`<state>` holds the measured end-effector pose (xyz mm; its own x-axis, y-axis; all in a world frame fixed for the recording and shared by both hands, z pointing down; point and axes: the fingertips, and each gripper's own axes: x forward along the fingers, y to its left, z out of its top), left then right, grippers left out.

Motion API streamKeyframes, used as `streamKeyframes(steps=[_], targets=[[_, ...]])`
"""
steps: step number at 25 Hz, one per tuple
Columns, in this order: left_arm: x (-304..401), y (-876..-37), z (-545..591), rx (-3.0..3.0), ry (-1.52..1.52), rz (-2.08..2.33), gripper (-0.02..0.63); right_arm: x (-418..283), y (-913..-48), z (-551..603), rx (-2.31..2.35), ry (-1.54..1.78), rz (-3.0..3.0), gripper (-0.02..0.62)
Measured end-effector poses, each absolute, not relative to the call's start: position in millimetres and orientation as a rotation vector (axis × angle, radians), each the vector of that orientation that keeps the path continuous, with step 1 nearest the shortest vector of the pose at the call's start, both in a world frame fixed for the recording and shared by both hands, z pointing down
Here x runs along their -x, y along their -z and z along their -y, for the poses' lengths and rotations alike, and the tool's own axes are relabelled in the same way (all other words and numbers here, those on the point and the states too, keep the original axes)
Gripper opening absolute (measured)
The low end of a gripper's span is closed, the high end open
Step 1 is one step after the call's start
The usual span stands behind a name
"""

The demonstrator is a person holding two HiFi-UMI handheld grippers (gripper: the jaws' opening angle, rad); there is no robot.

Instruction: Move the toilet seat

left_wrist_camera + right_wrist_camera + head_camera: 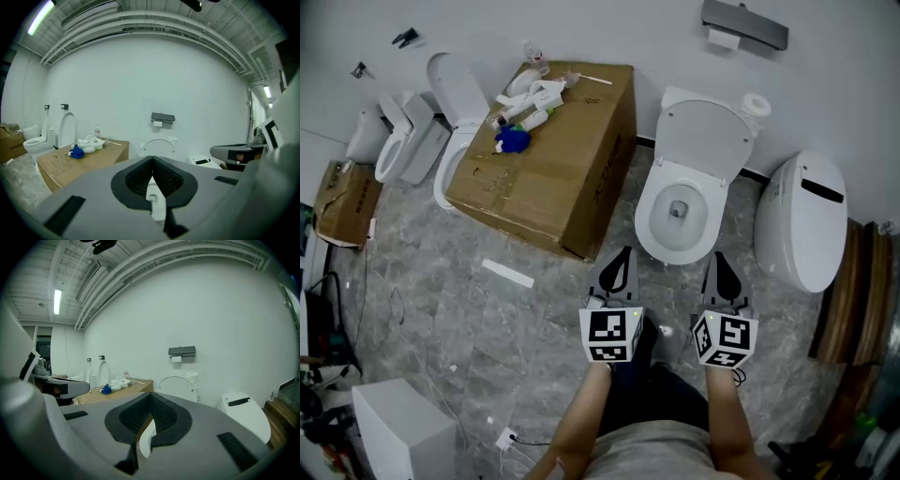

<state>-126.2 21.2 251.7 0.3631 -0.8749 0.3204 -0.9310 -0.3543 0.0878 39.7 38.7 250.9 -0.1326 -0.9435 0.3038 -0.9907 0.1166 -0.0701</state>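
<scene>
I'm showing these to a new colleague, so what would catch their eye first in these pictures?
Most likely the white toilet against the far wall, with its lid raised. Just left of it sits a big cardboard box with bottles and a blue thing piled on top. At the bottom of the head view, the left gripper and right gripper, both shut and empty, point toward that toilet.

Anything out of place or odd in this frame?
A large cardboard box stands beside the open toilet, bottles and a blue item strewn on top; a white strip lies loose on the floor near it.
</scene>
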Motion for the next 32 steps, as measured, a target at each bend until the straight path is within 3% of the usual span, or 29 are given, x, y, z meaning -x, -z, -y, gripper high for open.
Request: streamKeyframes(steps=[32], targets=[[65, -346, 107, -2.324, -0.500, 1.384, 0.014, -96, -337, 83, -1.927, -0.571, 2.009, 0.015]])
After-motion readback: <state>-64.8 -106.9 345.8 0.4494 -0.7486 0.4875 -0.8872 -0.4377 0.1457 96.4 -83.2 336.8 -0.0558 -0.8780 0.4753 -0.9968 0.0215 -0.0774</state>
